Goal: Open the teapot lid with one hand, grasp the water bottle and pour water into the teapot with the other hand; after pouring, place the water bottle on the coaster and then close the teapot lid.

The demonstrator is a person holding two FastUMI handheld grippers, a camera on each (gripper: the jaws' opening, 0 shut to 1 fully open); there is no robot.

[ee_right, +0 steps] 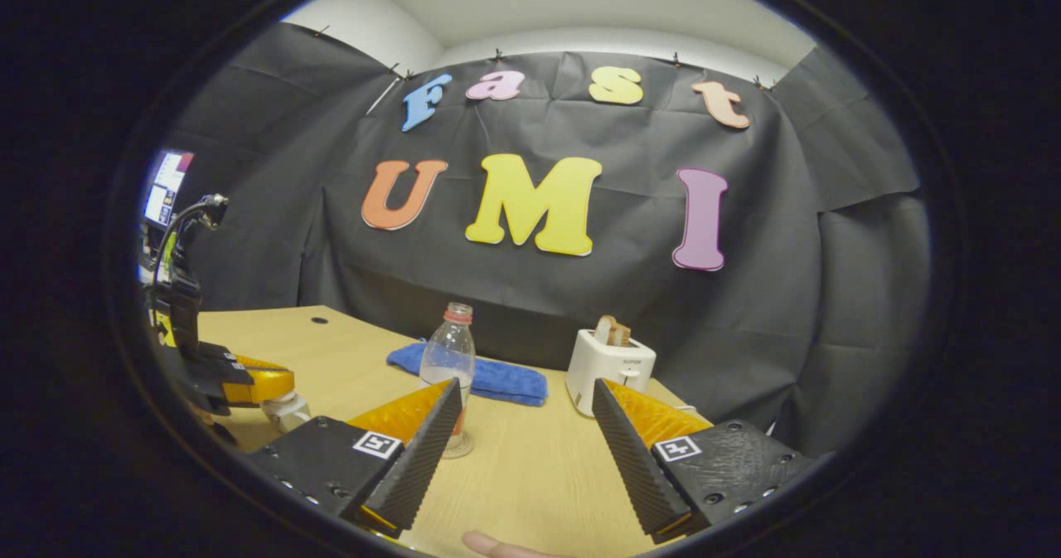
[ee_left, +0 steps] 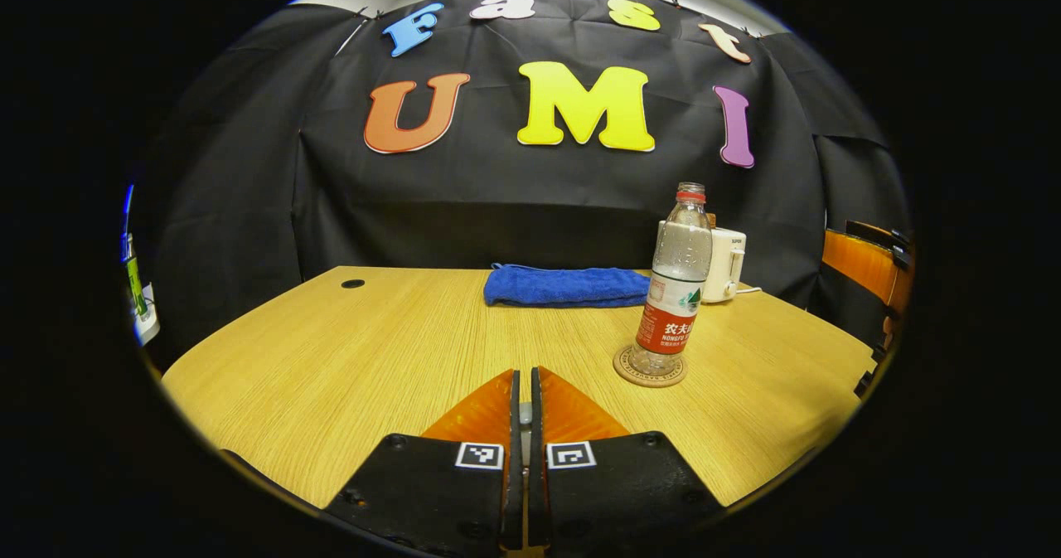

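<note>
Your water bottle (ee_left: 675, 284) stands upright on the coaster (ee_left: 650, 367), ahead of your gaping, empty right gripper (ee_right: 525, 413); left gripper (ee_left: 522, 392) is closed, empty.

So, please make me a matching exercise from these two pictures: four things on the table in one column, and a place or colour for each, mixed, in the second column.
Things:
1. water bottle
2. towel
3. toaster
4. coaster

Descriptions:
A. white, with something sticking out of its top slot
B. blue, lying folded near the back edge of the table
C. round and flat, under the bottle
D. clear, with a red label, standing upright with no cap

Pairs: 1-D, 2-B, 3-A, 4-C
</note>
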